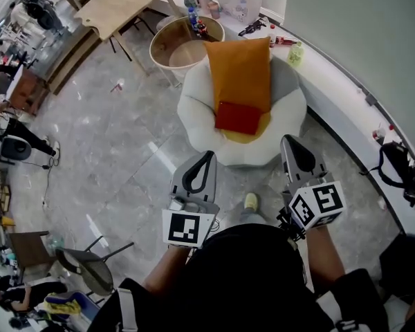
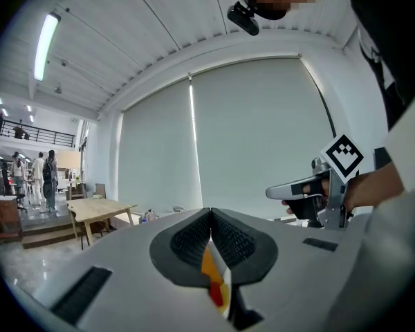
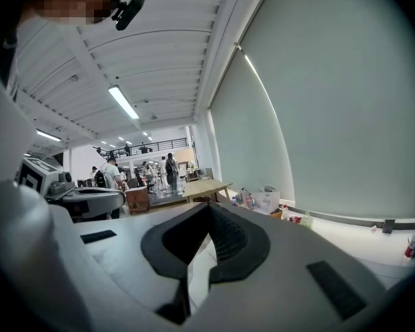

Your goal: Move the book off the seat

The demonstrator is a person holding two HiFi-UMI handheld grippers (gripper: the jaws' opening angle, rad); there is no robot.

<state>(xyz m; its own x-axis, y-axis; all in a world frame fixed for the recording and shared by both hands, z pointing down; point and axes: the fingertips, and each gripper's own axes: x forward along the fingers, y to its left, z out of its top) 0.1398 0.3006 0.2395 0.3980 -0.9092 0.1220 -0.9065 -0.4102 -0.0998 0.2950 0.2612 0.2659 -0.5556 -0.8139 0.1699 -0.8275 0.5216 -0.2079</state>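
Observation:
In the head view a red book (image 1: pixel 238 117) lies flat on the seat of a white round armchair (image 1: pixel 197 109), against the lower end of an orange cushion (image 1: pixel 241 71). My left gripper (image 1: pixel 208 155) is held in front of the chair's near rim, its jaws shut and empty. My right gripper (image 1: pixel 289 139) points at the chair's right side, also shut and empty. Both stay short of the book. In the left gripper view the pads (image 2: pixel 225 237) meet, and the right gripper (image 2: pixel 311 189) shows beside them. In the right gripper view the pads (image 3: pixel 225 235) are pressed together too.
A round wooden tub table (image 1: pixel 167 45) stands behind the chair, with a long wooden table (image 1: pixel 124 2) beyond it. A white counter (image 1: pixel 339 75) with bottles curves along the right wall, a black bag (image 1: pixel 400 163) on it. A black chair (image 1: pixel 83 265) stands lower left. My shoe (image 1: pixel 251 200) is on the grey floor.

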